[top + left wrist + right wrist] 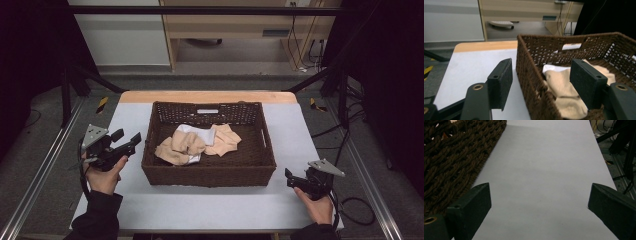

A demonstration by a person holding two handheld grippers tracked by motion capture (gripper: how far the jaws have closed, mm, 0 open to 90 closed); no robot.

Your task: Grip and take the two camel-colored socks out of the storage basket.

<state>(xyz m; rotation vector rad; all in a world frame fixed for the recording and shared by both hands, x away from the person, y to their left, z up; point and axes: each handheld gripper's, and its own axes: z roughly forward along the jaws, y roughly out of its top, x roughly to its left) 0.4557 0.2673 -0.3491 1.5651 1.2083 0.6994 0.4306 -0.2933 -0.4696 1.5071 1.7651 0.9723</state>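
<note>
Your left tongs [131,140] gaped empty beside the wicker basket [165,172]; right tongs [289,176] likewise over the worktop [210,205]. The socks [197,142] inside looked light and limp; pinch a raised fold.

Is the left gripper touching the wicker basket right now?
Cannot tell. In the left gripper view the open left gripper straddles the basket wall, but no clear gap or contact shows.
</note>
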